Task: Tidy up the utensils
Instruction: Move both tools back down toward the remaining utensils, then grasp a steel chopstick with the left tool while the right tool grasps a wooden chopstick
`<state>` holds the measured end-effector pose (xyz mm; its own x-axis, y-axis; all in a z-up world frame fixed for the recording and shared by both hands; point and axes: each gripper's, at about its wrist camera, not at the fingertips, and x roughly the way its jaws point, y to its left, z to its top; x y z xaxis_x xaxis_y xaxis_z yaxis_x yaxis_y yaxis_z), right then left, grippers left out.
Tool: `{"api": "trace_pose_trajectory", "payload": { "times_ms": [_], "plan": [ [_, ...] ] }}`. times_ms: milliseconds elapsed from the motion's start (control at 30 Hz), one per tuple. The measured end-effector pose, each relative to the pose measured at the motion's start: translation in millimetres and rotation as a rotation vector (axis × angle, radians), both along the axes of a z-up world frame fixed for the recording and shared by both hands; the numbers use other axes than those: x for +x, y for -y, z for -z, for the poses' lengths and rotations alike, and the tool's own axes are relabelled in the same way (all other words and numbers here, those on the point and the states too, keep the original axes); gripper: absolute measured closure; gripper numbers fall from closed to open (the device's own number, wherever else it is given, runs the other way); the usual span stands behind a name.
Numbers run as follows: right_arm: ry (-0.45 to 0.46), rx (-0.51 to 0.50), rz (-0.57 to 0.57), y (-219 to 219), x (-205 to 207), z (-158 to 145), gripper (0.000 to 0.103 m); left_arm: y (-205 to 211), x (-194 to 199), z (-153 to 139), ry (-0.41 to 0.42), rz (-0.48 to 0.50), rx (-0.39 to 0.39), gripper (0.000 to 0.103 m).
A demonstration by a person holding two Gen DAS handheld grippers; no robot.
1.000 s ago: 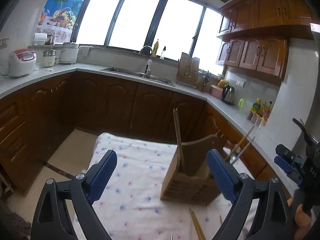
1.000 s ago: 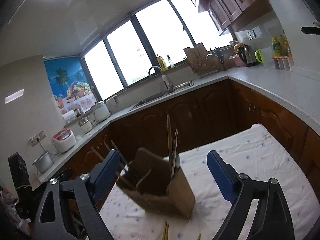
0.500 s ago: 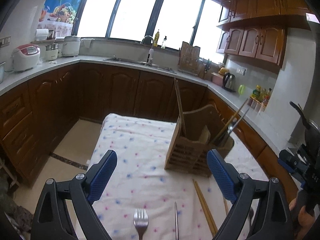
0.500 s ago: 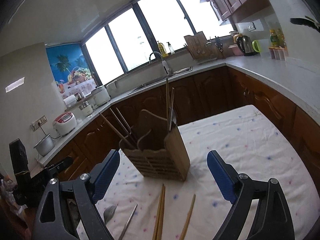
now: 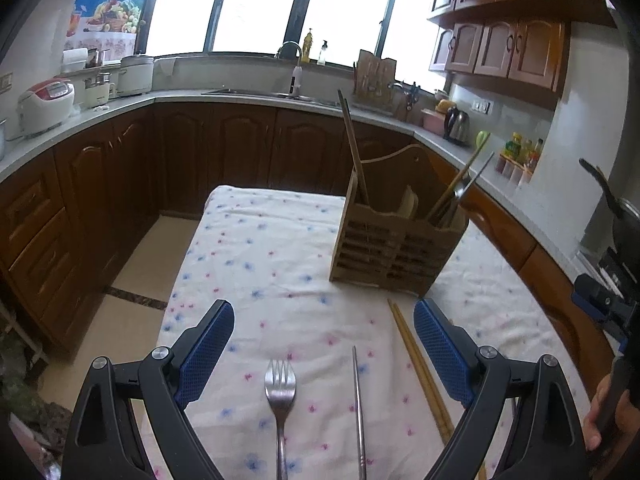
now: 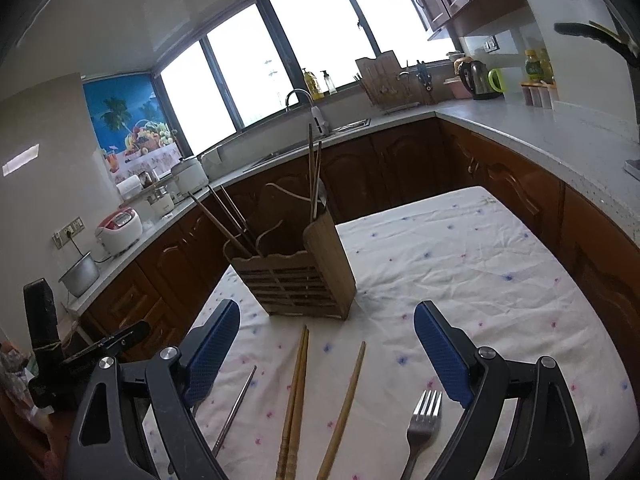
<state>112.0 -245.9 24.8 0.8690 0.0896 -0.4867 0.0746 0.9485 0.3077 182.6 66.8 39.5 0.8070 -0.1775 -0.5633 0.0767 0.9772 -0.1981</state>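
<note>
- Several loose utensils lie on a floral tablecloth (image 5: pixel 280 248), all in front of a wooden utensil holder (image 5: pixel 394 254).
- Fork (image 5: pixel 281 390): plain metal, four tines pointing toward the holder; flat on the cloth between the left gripper's fingers in the left wrist view.
- Metal chopstick (image 5: pixel 357 404): thin, silver, single, just right of the fork.
- Wooden chopstick pair (image 6: pixel 295 396): light brown, side by side and touching, turned handle ends nearest the camera.
- Single wooden chopstick (image 6: pixel 345 406): same colour, lying apart from the pair, angled slightly.
- Second fork (image 6: pixel 422 424): metal, beside the right gripper's right finger.
- Utensil holder: slatted brown front, scalloped rim, upright, with chopsticks leaning out of its end compartments.
- Left gripper (image 5: pixel 323 354): blue-padded jaws spread wide, holding nothing.
- Right gripper (image 6: pixel 327 354): jaws spread wide, holding nothing, above the wooden chopsticks.
- Surroundings: dark wood cabinets (image 5: pixel 240 148), grey countertop (image 6: pixel 532 136), sink faucet (image 6: pixel 304 108), rice cooker (image 6: pixel 120 228), kettle (image 6: pixel 476 80).
</note>
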Motion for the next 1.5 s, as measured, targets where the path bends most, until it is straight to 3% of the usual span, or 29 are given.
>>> {"api": "trace_pose_trajectory", "payload": {
  "times_ms": [467,867,933,1000,1300,1433,1500],
  "plan": [
    [-0.121,-0.035,-0.021,-11,26,37,0.013,15,17,13,-0.102,0.04,0.054,0.011],
    [-0.247,-0.091,-0.031,-21,55,72,0.014,41,46,38,-0.208,0.088,0.152,0.013],
    [-0.27,-0.112,-0.034,-23,61,77,0.018,44,51,43,-0.221,0.092,0.163,0.014],
    [-0.291,-0.114,-0.039,-24,66,81,0.029,47,56,48,-0.233,0.101,0.163,0.017],
    [-0.362,-0.14,-0.035,-22,86,95,0.043,62,81,67,-0.29,0.147,0.22,0.033],
    [-0.378,-0.139,-0.032,-19,92,100,0.044,69,90,77,-0.326,0.179,0.224,0.034],
    [-0.391,-0.142,-0.035,-19,97,103,0.047,71,94,83,-0.341,0.186,0.233,0.039]
  ]
}}
